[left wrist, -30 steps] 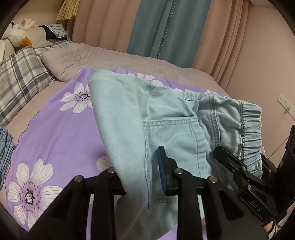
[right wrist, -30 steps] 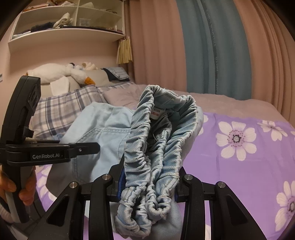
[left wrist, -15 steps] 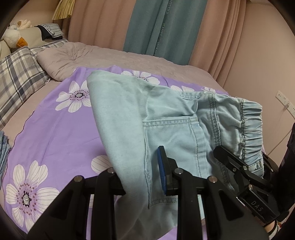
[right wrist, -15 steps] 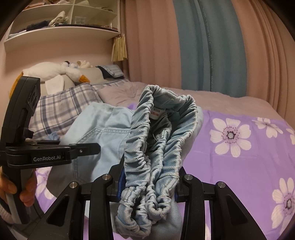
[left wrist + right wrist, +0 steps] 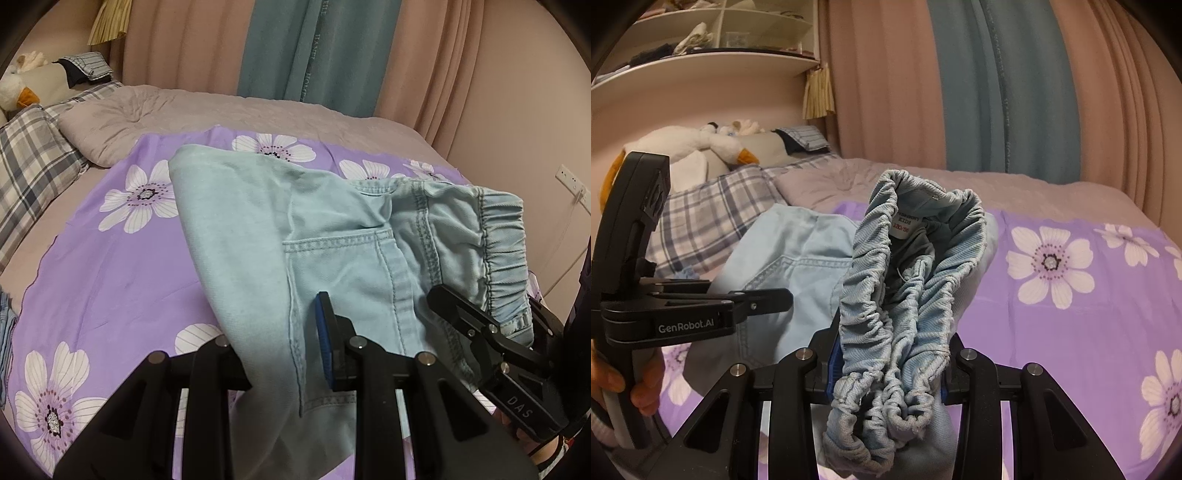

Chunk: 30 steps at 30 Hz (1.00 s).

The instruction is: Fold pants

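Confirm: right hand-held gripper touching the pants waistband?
Touching. Right wrist view shows the right hand-held gripper clamped on the bunched waistband of the pants, fabric pinched between both fingers.

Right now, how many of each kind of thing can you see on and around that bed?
Pants: 1
Plaid pillow: 1
Grey pillow: 1
Plush goose: 1
Purple flowered sheet: 1
Grippers: 2, the left gripper and the right gripper, both clamped on the pants
Total: 7
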Available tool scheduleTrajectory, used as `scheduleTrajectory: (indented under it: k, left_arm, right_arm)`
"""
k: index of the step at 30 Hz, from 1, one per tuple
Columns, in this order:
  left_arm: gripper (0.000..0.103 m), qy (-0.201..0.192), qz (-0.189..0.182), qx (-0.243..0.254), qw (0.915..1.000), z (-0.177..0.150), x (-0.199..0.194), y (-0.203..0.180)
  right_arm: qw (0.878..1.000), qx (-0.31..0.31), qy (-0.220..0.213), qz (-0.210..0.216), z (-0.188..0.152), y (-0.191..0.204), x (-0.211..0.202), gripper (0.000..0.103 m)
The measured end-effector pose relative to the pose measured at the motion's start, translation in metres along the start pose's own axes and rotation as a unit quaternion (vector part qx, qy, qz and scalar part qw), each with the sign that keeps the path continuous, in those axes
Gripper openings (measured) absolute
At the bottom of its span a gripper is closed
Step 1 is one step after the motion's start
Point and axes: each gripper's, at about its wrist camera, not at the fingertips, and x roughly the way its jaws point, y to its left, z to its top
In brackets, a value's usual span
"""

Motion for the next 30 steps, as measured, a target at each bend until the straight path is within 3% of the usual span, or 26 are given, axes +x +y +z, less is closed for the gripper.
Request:
scheduleTrajectory:
  k: [30]
  left_arm:
    - [0.023,0.077,-0.008,0.004,0.9970,-0.002,0.101,-0.001]
  right_arm:
    - [0.996,0.037,0.073,-0.037,-0.015,-0.024,0.045,0.040]
